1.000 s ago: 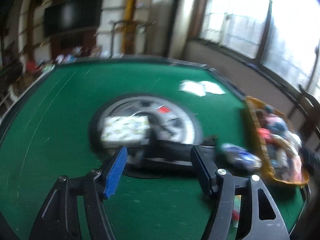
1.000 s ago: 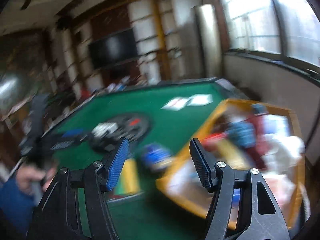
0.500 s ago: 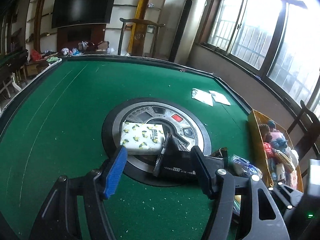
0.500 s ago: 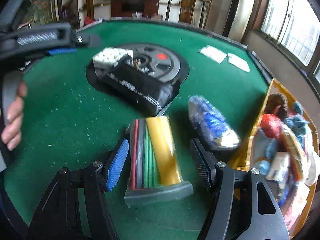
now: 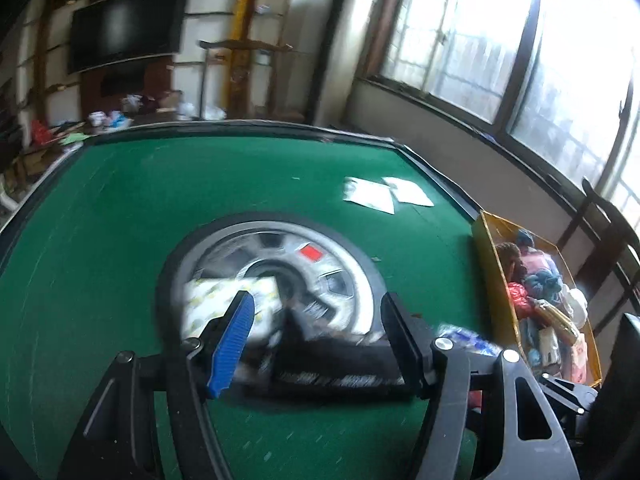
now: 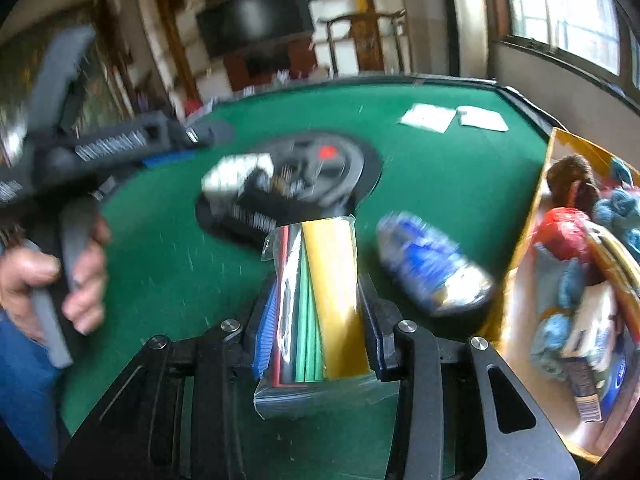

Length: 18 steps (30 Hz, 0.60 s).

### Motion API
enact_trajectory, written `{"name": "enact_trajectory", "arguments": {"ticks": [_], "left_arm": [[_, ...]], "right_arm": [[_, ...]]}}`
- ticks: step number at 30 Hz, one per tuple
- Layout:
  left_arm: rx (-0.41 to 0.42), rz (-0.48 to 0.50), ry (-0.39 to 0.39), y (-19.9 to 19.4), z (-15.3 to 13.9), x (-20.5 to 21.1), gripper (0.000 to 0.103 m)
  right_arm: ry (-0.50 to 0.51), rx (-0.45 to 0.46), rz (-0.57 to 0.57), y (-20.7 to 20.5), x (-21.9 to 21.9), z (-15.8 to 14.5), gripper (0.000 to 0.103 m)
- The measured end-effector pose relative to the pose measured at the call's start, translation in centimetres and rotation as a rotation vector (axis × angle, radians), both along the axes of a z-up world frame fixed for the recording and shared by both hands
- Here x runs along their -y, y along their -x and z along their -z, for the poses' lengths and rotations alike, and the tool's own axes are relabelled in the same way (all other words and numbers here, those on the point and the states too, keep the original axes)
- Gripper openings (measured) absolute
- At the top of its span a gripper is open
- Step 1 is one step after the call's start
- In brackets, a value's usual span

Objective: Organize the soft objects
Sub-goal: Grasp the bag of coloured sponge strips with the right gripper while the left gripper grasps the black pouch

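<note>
clear plastic bag pinched between right gripper's fingers.

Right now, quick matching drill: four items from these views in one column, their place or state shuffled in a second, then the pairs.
Items:
1. clear bag of coloured sheets
2. blue packet
3. white papers
4. red plush

Places:
A. in the yellow box
B. on the green table, far side
C. clamped in the right hand-held gripper
D. on the table beside the box

Pairs: 1-C, 2-D, 3-B, 4-A
</note>
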<state>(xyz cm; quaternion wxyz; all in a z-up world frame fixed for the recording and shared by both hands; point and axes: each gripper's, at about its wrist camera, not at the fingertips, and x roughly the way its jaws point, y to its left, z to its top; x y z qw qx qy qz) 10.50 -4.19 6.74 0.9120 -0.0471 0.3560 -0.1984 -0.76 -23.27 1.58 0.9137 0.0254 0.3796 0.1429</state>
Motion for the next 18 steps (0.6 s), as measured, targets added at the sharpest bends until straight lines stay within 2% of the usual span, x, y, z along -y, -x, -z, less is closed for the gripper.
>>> {"name": "enact_trajectory", "arguments": {"ticks": [3, 5, 8, 11, 13, 15, 18], "left_arm": [[-0.059, 0.04, -0.061, -2.6, 0.9, 2.2, 0.066], [-0.141, 0.109, -0.109, -4.1, 2.3, 3.8, 0.066], [-0.189, 0.146, -0.139, -4.1, 3.8, 4.1, 0.066], [-0.215, 0.18, -0.12, -2.5, 4.4, 3.3, 0.066], [-0.275, 0.256, -0.079, -0.7, 4.7, 2.6, 0.066], [-0.3, 0.297, -0.054, 1.3, 4.9, 2.2, 0.066], [-0.24, 0.328, -0.089, 4.6, 4.2, 2.2, 0.066]], "right_arm": [[-0.08, 0.054, 0.051, 0.3, 1.8, -1.3, 0.037], [-0.066, 0.101, 0.107, 0.7, 2.6, -2.1, 0.037], [-0.055, 0.151, 0.176, 1.3, 3.6, -3.0, 0.037], [-0.125, 0.147, 0.198, 1.4, 4.7, -3.4, 0.037], [-0.148, 0.129, 0.201, 1.1, 4.9, -3.3, 0.037], [-0.154, 0.116, 0.194, 1.1, 4.8, -3.2, 0.037], [-0.146, 0.13, 0.185, 1.5, 4.5, -3.4, 0.037]]}}
